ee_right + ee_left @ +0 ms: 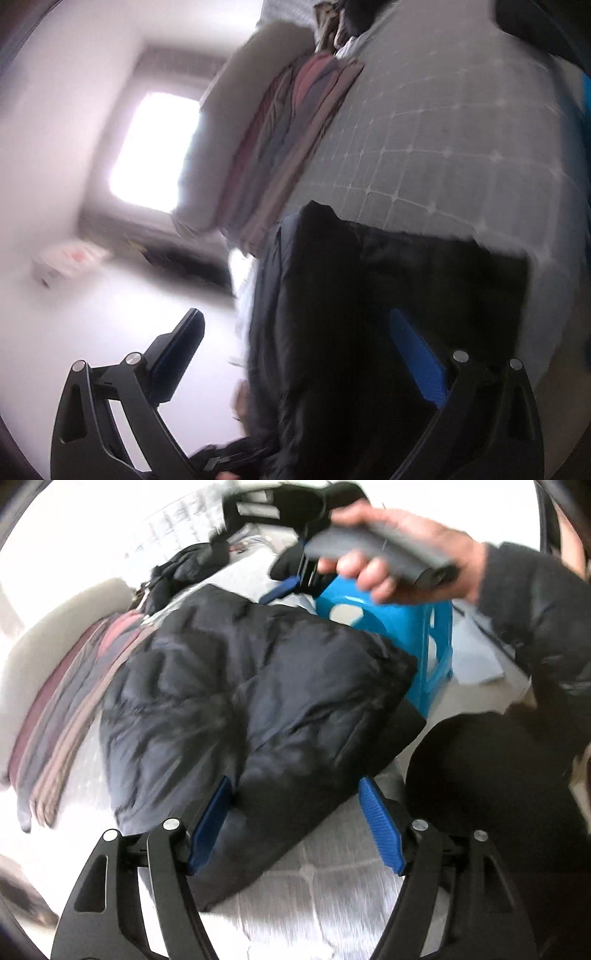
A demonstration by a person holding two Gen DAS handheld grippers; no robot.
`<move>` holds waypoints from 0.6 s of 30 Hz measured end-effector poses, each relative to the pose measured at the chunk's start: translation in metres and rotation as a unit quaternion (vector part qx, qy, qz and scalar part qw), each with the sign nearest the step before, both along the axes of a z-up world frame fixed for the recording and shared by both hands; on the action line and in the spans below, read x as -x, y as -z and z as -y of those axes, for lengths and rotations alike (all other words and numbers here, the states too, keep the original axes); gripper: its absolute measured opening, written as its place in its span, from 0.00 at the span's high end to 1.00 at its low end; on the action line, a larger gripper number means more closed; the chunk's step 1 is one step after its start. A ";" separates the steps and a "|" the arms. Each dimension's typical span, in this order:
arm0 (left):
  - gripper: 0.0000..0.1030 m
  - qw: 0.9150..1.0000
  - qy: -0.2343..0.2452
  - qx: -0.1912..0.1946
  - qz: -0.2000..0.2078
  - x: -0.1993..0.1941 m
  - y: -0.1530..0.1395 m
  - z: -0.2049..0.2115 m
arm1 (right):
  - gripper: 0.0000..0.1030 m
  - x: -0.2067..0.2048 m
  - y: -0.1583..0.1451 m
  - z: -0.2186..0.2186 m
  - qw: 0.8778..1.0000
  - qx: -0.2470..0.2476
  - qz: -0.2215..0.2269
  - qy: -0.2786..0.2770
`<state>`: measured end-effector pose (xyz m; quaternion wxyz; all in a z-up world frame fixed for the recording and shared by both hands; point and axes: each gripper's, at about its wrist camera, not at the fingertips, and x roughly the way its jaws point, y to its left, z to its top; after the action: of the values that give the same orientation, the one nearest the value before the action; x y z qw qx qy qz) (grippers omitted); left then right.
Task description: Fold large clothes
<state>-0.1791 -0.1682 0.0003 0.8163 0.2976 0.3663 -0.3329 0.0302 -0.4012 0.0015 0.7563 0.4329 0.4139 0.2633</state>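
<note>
A dark navy puffer jacket (251, 701) lies folded into a thick bundle on the grey quilted bed (317, 897). My left gripper (295, 819) hovers over its near edge, jaws open, with the jacket's edge below the gap and neither blue pad pressing it. A person's hand (388, 554) carries the right gripper (258, 546) above the far side of the jacket. In the right wrist view the right gripper (299, 354) stands wide open. The dark jacket (369, 314) fills the space near its right finger, while its left finger is clear of the cloth.
A blue plastic stool (410, 635) stands just beyond the jacket. A striped folded cloth (70, 709) and a pale pillow (229, 129) lie along the bed's left side. Black clothes (188, 565) are heaped at the back. A black-clad leg (487, 782) is at the right.
</note>
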 end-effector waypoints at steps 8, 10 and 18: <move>0.34 0.981 -0.115 0.141 -0.074 -0.040 -0.025 -0.092 | 0.74 -0.008 0.001 -0.064 0.995 0.058 0.026 -0.072; 0.34 0.967 -0.142 0.192 -0.090 -0.058 -0.030 -0.113 | 0.77 0.011 -0.010 -0.063 0.995 0.052 0.055 -0.065; 0.25 0.938 -0.163 0.280 -0.122 -0.100 -0.023 -0.132 | 0.77 0.059 0.001 -0.018 0.996 0.065 0.063 -0.018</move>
<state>-0.0790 -0.0358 0.0236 0.8588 -0.0497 0.3984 -0.3183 -0.0290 -0.3829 0.0002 0.8026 0.3578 0.3893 0.2762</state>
